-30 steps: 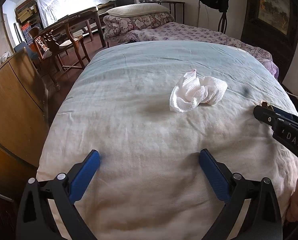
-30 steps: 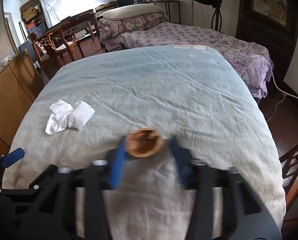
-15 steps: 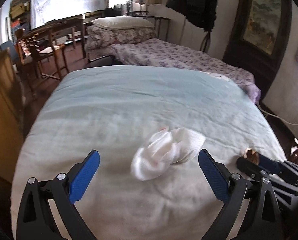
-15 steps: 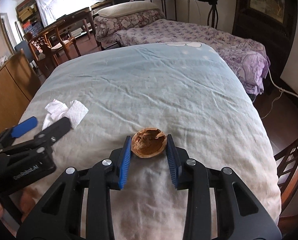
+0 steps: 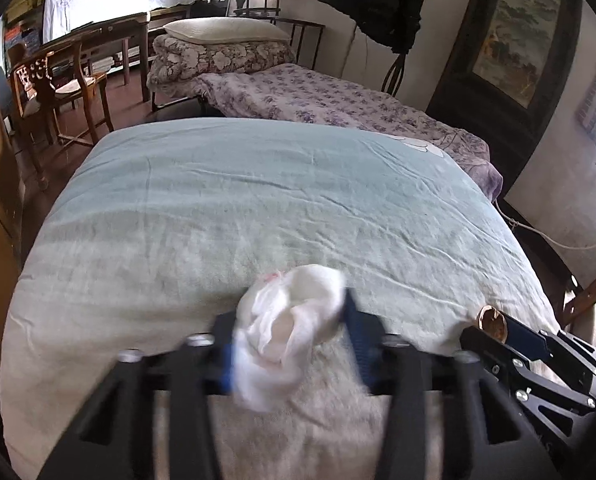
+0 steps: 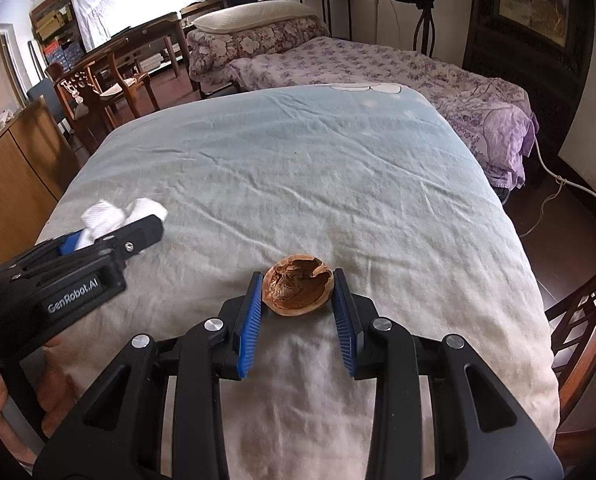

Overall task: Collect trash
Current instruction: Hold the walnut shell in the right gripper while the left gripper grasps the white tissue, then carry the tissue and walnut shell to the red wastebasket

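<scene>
Left gripper (image 5: 288,336) jaws have closed onto tissue (image 5: 290,330).

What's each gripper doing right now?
Left gripper: closed on the crumpled tissue.
Right gripper: closed on the walnut shell.

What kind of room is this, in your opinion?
Most likely a lived-in bedroom: a bed with a pale blue quilt, a second bed with a floral cover and pillow, and wooden chairs.
</scene>
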`<state>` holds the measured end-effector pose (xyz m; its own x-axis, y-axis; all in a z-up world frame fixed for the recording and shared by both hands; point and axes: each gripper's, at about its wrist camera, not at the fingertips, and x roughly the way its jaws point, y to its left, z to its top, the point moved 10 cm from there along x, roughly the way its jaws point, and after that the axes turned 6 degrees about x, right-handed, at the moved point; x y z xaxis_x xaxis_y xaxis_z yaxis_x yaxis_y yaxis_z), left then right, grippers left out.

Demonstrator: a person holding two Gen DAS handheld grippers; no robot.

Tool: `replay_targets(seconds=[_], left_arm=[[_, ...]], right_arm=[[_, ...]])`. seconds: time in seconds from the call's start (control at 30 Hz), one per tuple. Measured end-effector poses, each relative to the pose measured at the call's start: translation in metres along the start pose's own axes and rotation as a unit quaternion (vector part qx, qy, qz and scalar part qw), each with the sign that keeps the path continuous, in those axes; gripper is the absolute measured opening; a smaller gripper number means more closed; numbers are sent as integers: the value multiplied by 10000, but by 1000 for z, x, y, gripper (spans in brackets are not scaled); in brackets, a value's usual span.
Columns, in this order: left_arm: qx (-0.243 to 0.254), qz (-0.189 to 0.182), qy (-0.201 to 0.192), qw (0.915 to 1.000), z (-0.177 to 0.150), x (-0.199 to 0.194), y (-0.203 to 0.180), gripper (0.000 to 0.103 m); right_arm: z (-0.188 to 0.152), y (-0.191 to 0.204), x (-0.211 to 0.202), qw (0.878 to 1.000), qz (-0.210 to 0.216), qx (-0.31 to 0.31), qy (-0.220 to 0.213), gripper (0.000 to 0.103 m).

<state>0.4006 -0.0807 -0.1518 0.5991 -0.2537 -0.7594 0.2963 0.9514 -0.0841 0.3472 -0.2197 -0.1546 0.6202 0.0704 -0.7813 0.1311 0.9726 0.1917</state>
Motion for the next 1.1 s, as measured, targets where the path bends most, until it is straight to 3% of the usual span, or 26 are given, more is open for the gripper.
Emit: replay_targets(seconds=[0.5,0.7,0.87,1.1], left_arm=[[-91,-128,-803,9966,9,-87,-5,30],[-135,-188,-927,9954,-18,-124,-18,30],[-147,-302,-924,9952,-55,-152,-31,31],[-82,-302,-1264,9915,-76,-220,-39,31]], right_arm=[[12,2,-61,9961,443,327,-694,35],[-2,11,-100,9917,603,304,-1097,35],[-26,11,-133,9844,1176,708,-1105,35],[-51,16,-180,9792,1472,669,-1221,35]])
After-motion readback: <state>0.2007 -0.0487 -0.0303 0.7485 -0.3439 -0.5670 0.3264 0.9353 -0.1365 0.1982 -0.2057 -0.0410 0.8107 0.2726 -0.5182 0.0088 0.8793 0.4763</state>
